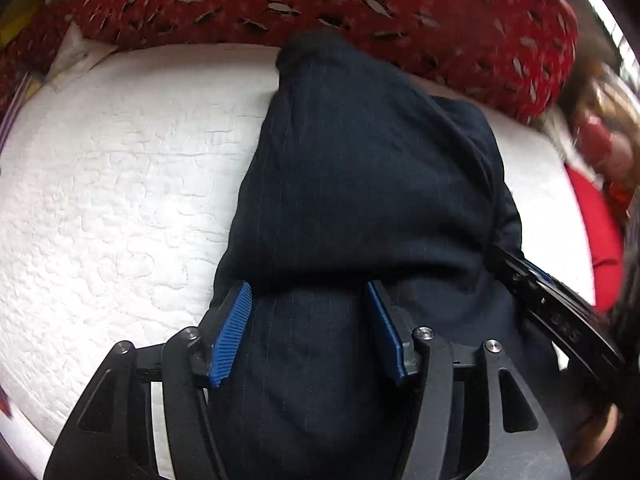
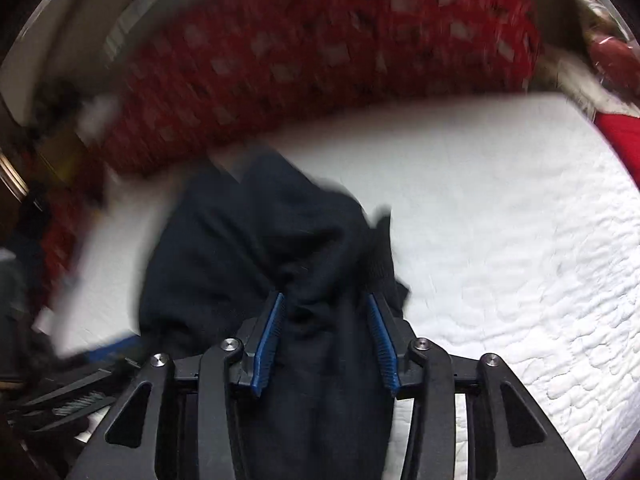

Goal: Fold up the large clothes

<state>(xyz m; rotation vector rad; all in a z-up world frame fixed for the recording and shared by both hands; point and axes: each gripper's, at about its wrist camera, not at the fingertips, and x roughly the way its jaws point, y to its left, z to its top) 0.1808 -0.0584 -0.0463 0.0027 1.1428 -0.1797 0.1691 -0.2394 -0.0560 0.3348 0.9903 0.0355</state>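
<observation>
A white quilted mattress fills most of both views, with a red patterned cover heaped along its far edge. On the mattress lies the task's thing, a large dark pinstriped garment, running from the near edge toward the far side; its far end reaches almost to the red cover.

The left gripper has its blue pads spread wide, with a thick fold of the garment lying between them. The pads do not press the cloth, so it reads as released, or about to close. The right gripper stands the same way in its own view: pads apart, bunched dark cloth between them, not pinched.

As a judgement, the folding is partly done. The garment is gathered into a long, narrow, layered shape instead of lying spread flat, but the edges are loose and uneven, and at least one more fold across its length seems left.

The left wrist view is sharp and shows the fine stripes, the smoother left side of the cloth, and the right gripper entering at the right edge. The right wrist view is blurred, yet it alone shows the crumpled, ragged right edge of the garment and the open stretch of mattress on the right.
</observation>
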